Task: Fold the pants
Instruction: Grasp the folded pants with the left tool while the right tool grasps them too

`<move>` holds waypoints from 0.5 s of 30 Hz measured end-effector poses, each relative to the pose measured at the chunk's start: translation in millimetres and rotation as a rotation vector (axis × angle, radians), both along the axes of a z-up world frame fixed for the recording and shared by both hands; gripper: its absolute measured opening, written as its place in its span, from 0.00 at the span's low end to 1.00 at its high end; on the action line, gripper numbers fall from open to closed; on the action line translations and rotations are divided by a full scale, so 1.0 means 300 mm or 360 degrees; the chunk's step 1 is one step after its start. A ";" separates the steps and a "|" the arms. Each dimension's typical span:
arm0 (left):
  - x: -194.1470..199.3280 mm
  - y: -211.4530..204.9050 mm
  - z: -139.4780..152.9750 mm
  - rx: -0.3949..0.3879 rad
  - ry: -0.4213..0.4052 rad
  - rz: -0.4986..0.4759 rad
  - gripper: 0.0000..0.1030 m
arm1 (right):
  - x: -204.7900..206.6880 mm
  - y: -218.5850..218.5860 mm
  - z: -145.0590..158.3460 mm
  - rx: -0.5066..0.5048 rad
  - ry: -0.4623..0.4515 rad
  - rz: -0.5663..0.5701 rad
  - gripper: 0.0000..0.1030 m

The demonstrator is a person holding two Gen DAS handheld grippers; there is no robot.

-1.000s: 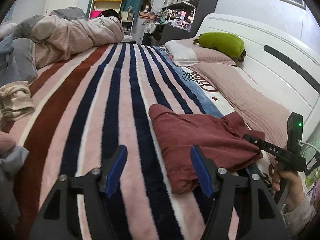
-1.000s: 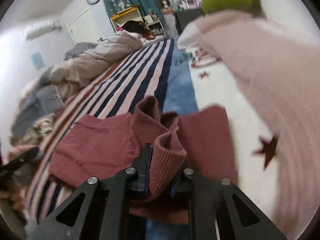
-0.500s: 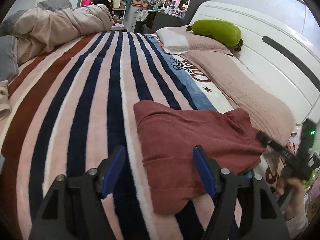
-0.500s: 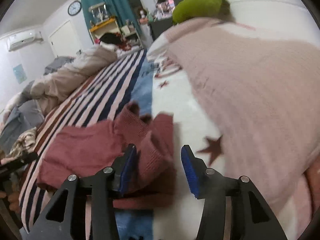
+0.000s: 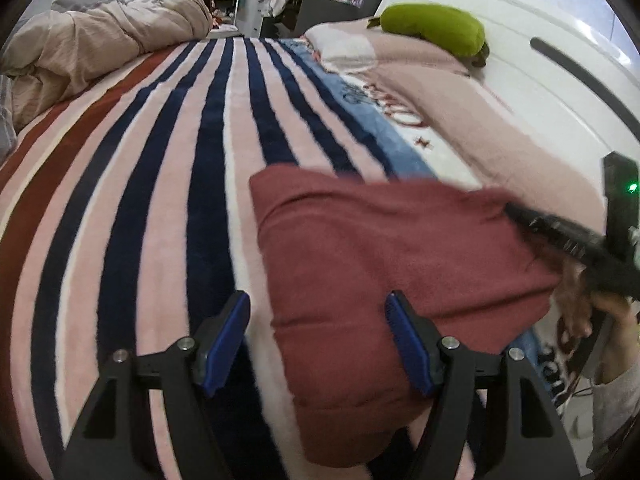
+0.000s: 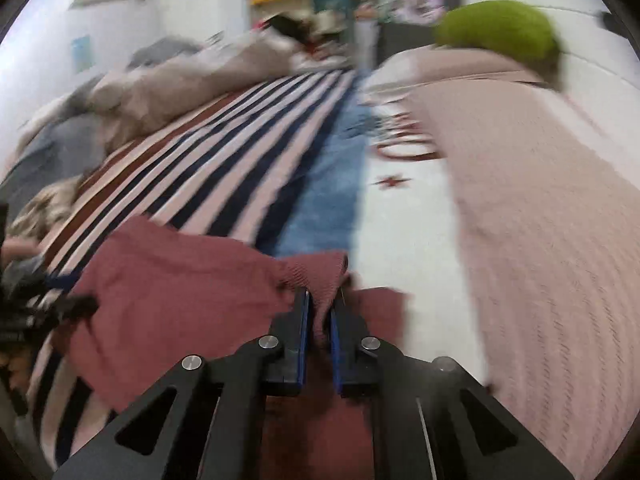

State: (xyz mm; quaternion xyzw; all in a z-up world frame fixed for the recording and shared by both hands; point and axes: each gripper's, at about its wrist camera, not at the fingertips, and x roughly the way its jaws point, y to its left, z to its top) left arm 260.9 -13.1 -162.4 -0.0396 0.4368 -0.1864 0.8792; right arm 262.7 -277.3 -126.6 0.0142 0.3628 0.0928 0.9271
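Observation:
The dark red pants point(image 5: 372, 264) lie folded in a rough rectangle on the striped blanket point(image 5: 168, 168). My left gripper point(image 5: 316, 340) is open just above the pants' near left edge, with one blue pad over the blanket and one over the cloth. My right gripper point(image 6: 319, 312) is shut on a ribbed fold of the pants point(image 6: 176, 288) at their right end, and it shows in the left wrist view point(image 5: 568, 236) at the right.
A green plush toy point(image 5: 432, 28) lies on the pink pillows point(image 5: 452, 92) by the white headboard point(image 5: 560, 80). A bundled beige duvet point(image 5: 100, 48) lies at the far left. Other clothes point(image 6: 40, 208) lie at the blanket's left edge.
My right gripper opened half a second ago and has now shut again on the pants' right end. My left gripper moved closer to the pants' left edge, still open.

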 end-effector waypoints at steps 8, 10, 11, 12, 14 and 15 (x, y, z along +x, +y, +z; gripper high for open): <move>-0.006 0.002 0.000 -0.0037 0.0025 -0.0022 0.65 | -0.069 -0.115 -0.063 0.0116 0.0047 -0.0166 0.17; -0.009 0.016 0.031 -0.0090 0.0001 -0.0029 0.65 | -0.066 -0.128 -0.044 0.0148 0.0019 -0.0179 0.38; -0.008 0.021 0.042 -0.0106 -0.0006 -0.0025 0.65 | -0.061 -0.139 -0.030 0.0166 0.0003 -0.0170 0.39; -0.005 0.028 0.053 -0.0116 -0.0013 -0.0011 0.65 | -0.054 -0.150 -0.014 0.0181 -0.0002 -0.0159 0.39; 0.005 0.039 0.063 -0.0117 -0.0021 0.0016 0.65 | -0.047 -0.166 0.007 0.0216 -0.0003 -0.0138 0.39; 0.012 0.041 0.061 -0.0113 -0.0016 0.0026 0.65 | -0.045 -0.174 0.012 0.0247 0.0020 -0.0109 0.41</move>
